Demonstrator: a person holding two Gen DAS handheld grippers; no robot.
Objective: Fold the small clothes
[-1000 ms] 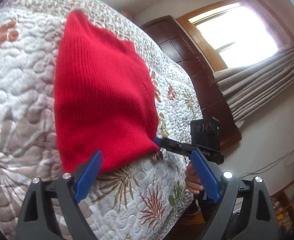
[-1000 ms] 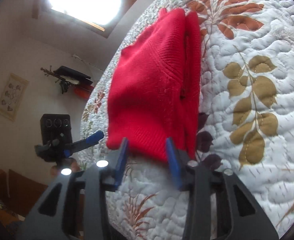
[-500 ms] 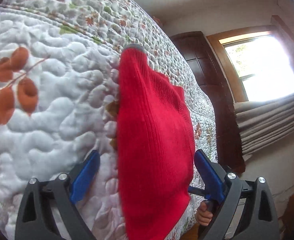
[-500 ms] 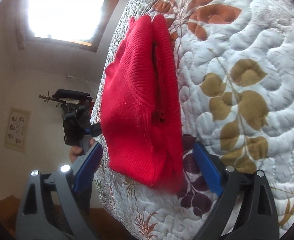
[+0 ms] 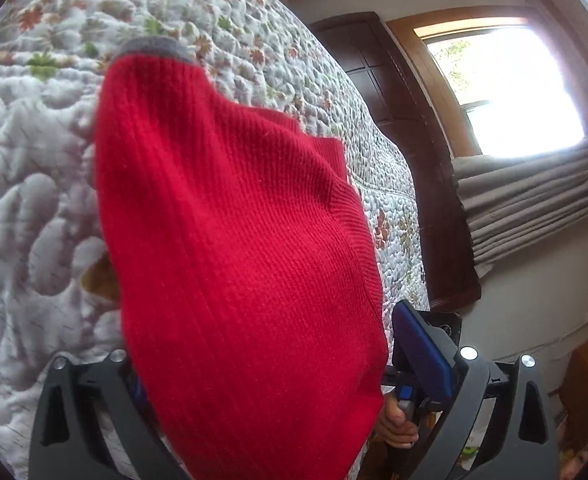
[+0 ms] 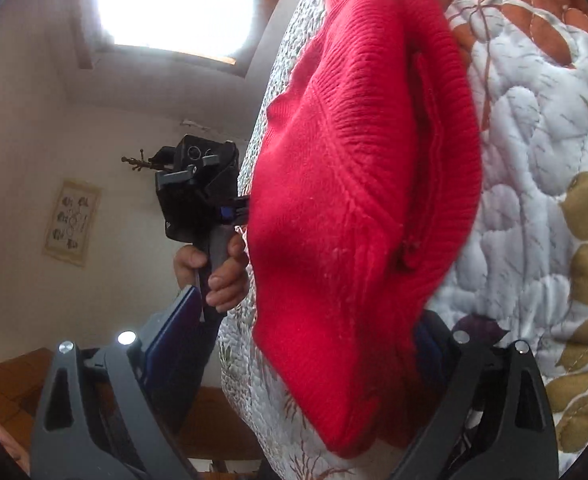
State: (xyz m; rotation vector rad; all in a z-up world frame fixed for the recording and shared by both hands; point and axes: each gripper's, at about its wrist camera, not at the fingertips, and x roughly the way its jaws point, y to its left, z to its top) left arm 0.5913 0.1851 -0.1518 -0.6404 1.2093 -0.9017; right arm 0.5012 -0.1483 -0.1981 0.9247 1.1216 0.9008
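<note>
Red ribbed knit garment [image 5: 233, 240] folded on quilted bedspread [image 5: 21, 208], both hand-held grippers spread wide around it

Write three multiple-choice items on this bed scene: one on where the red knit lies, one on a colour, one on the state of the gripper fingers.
1. Where does the red knit garment lie?
A. On the quilted bedspread
B. On the floor
C. On a chair

2. What colour is the band at the garment's far end?
A. Yellow
B. Grey
C. Green

3. How do the right gripper fingers stand?
A. Pressed together on the cloth
B. Spread wide, with cloth between them
C. Out of view

Key: 1 A, the quilt shows all round the knit. 2 B, a grey edge caps the red in the left wrist view. 3 B, the blue finger sits far from its partner.
</note>
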